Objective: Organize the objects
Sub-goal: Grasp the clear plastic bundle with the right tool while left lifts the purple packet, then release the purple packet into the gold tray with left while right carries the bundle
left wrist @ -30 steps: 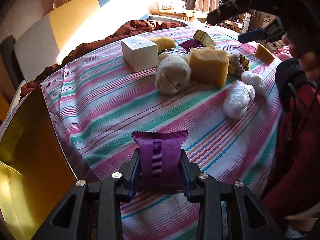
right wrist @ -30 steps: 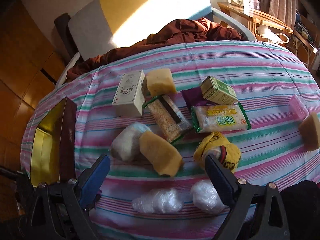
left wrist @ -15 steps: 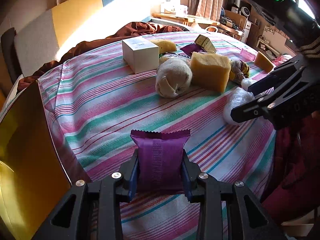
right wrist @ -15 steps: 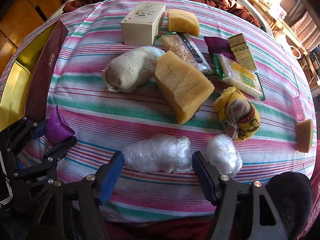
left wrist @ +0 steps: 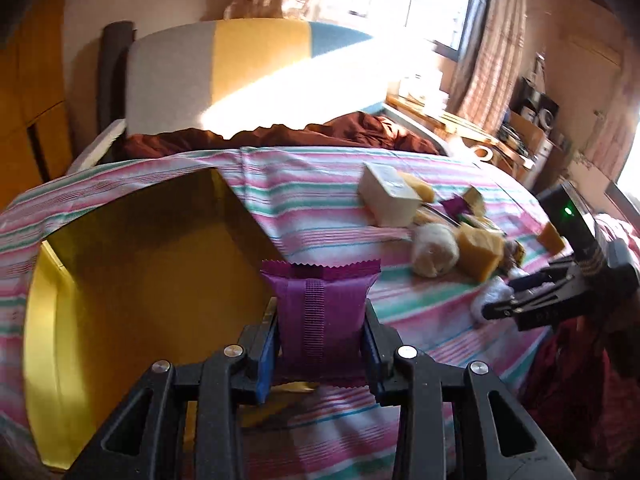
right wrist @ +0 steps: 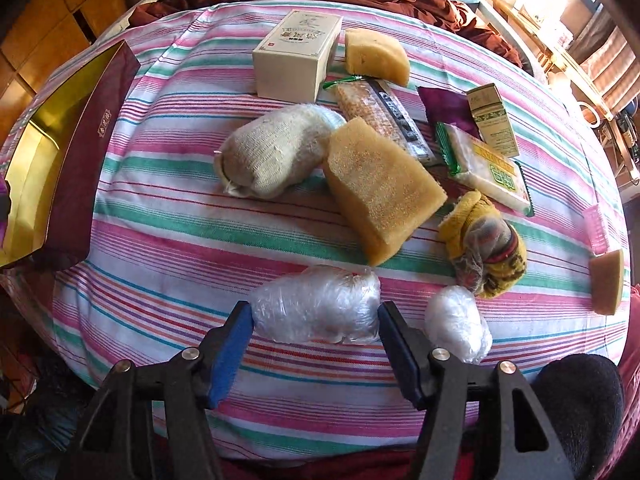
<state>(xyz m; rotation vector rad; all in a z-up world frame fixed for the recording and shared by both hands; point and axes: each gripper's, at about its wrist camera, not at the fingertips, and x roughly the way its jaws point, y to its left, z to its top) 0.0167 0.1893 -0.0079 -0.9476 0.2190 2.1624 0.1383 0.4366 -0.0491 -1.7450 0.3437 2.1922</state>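
**Purple packet at the box edge, wrapped bundle between the other fingers**

Nearest in the left wrist view, the left gripper (left wrist: 322,332) is clenched on a purple packet (left wrist: 320,308), 1 finger pressing each side, the crimped top edge standing upright. Just beyond and to the left lies the gold-lined box (left wrist: 132,280), open, its near right wall roughly level with the packet. The packet looks poised at the edge, not yet over the cavity; letting go here could drop it onto the wall or the striped cloth (left wrist: 320,208) instead of inside.

In the right wrist view, the right gripper (right wrist: 316,344) is spread wide, its 2 fingers flanking a clear-wrapped bundle (right wrist: 320,308) without visibly pressing it. A smaller wrapped bundle (right wrist: 458,324) sits just right of the right finger and could be nudged as the fingers close. The film looks slick and soft, so a shallow pinch may squirt the bundle out.

Farther back lie a tan sponge block (right wrist: 380,184), touching a white sock roll (right wrist: 272,152), and a yellow sock ball (right wrist: 484,248) on the right. Farthest are a white carton (right wrist: 296,56) and flat snack packs (right wrist: 484,168).
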